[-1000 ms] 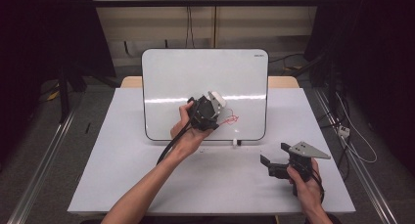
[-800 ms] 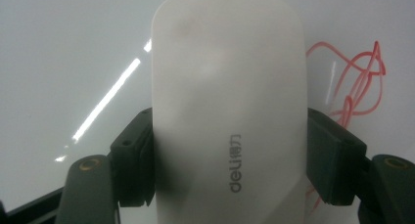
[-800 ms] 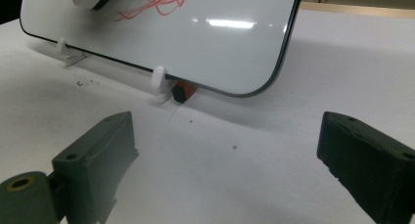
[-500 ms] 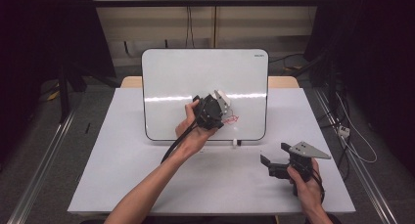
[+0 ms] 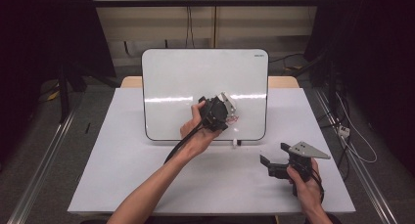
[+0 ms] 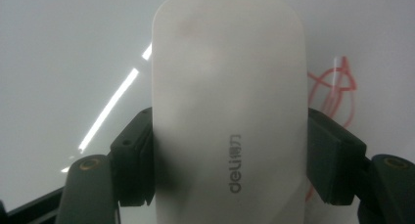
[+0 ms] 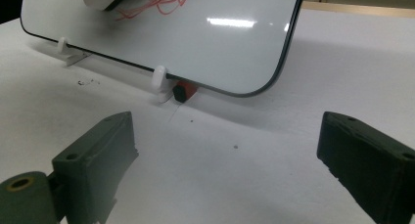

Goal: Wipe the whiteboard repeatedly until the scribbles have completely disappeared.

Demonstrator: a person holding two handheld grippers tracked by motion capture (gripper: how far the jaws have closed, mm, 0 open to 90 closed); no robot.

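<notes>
A white whiteboard (image 5: 186, 82) stands tilted back on the white table (image 5: 122, 175). My left gripper (image 5: 221, 108) is shut on a white eraser (image 6: 230, 101) marked "deli", its black pads (image 6: 134, 160) pressing on both long sides. The eraser lies against the board, right beside a red scribble (image 6: 337, 87) that it partly covers. In the high view a little of the red scribble (image 5: 234, 119) shows at the gripper's lower right. My right gripper (image 5: 274, 164) rests low over the table at the front right, jaws wide open with nothing between them (image 7: 227, 155).
White clip feet (image 7: 159, 79) hold up the board's lower edge. A small red and black object (image 7: 185, 91), perhaps a marker, lies under that edge. Behind the table are a wall and hanging cables (image 5: 188, 23). Metal rails run along the floor at both sides.
My left gripper has carried the eraser to the right across the board, onto the red scribble, and less red shows now. The right gripper has not moved.
</notes>
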